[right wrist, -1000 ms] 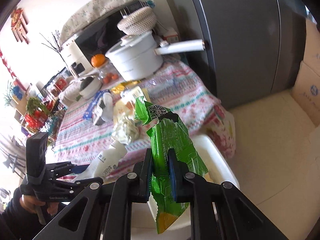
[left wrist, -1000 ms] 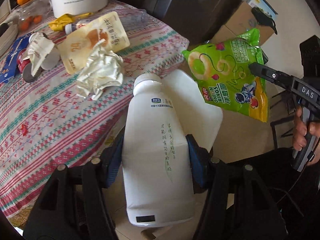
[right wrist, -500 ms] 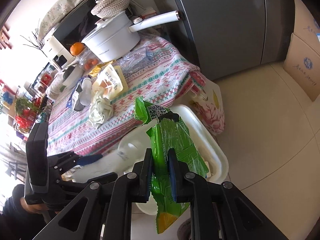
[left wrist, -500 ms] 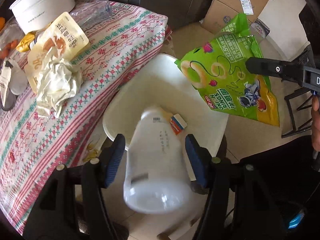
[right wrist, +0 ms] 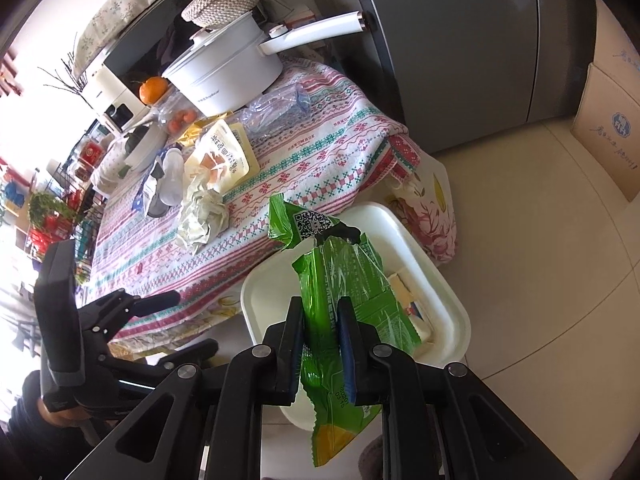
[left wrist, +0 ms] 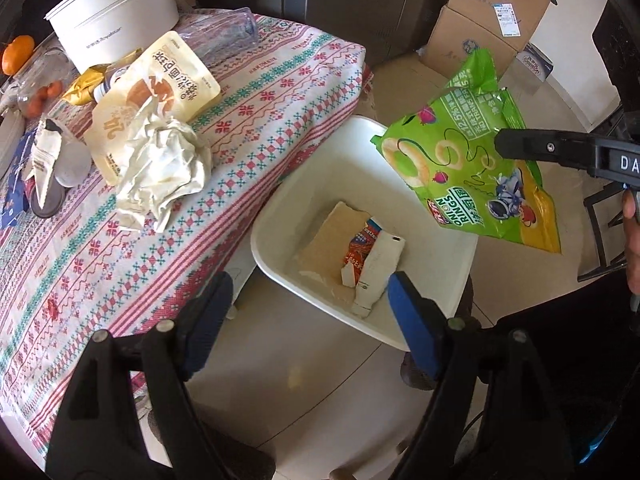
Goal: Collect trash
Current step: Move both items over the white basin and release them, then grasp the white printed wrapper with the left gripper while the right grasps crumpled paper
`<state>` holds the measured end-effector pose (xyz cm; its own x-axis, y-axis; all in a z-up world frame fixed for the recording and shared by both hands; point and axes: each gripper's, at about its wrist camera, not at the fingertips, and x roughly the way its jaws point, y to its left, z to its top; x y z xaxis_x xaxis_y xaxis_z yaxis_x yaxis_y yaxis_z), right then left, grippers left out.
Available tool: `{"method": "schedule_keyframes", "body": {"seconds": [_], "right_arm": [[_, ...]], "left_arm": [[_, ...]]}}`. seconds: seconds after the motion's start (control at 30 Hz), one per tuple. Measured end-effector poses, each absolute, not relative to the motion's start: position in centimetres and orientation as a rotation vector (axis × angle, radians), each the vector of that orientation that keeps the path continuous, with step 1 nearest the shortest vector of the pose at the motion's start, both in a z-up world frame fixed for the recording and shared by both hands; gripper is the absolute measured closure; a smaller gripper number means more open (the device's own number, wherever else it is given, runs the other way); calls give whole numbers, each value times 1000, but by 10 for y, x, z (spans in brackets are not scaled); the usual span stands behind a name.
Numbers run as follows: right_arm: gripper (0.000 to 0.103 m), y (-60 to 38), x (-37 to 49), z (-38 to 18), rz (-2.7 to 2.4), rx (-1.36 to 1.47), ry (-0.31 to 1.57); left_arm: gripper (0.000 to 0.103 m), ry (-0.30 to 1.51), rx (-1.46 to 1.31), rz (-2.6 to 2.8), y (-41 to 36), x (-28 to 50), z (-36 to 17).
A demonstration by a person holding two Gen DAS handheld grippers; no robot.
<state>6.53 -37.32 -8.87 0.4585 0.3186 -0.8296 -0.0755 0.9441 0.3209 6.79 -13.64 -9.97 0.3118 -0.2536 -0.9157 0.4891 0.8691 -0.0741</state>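
My left gripper (left wrist: pixel 306 292) hovers over the white bin (left wrist: pixel 272 220) with its jaws opening and nothing between them. The white bottle (left wrist: pixel 378 270) lies inside the bin on a tan cardboard piece (left wrist: pixel 324 240), beside a red wrapper. My right gripper (right wrist: pixel 320 308) is shut on a green onion-ring snack bag (right wrist: pixel 348 280), which hangs above the bin (right wrist: pixel 440 280). In the left wrist view the bag (left wrist: pixel 472 176) dangles over the bin's far right side. Crumpled paper (left wrist: pixel 160 172), a yellow pouch (left wrist: pixel 168 80) and a clear plastic cup (left wrist: pixel 224 34) lie on the table.
The table with the patterned cloth (left wrist: pixel 100 260) stands left of the bin and carries a white pot (left wrist: pixel 116 20), an orange and small packets. Cardboard boxes (left wrist: pixel 488 12) and a grey fridge (right wrist: pixel 460 40) stand behind. Tiled floor surrounds the bin.
My left gripper let go of the white bottle, which dropped into the bin, and its jaws spread wider. My right gripper sank toward the bin with the green bag.
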Motion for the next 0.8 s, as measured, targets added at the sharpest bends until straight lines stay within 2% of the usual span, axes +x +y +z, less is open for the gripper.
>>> {"method": "schedule_keyframes", "body": {"seconds": [0.07, 0.1, 0.23, 0.3, 0.33, 0.8], "right_arm": [[82, -370, 67, -90, 240, 249, 1077], [77, -369, 69, -92, 235, 251, 1084], [67, -363, 77, -98, 200, 231, 1119], [45, -361, 79, -99, 188, 235, 1127], [42, -361, 79, -100, 183, 242, 1126], [34, -339, 89, -98, 178, 234, 1149]], "left_arm": [[23, 1153, 225, -483, -128, 68, -98], [23, 1153, 220, -477, -123, 68, -98], [22, 1157, 195, -454, -106, 69, -96], [22, 1156, 186, -443, -99, 68, -95], [22, 1155, 182, -438, -96, 68, -95], [20, 1134, 119, -377, -56, 72, -84]]}}
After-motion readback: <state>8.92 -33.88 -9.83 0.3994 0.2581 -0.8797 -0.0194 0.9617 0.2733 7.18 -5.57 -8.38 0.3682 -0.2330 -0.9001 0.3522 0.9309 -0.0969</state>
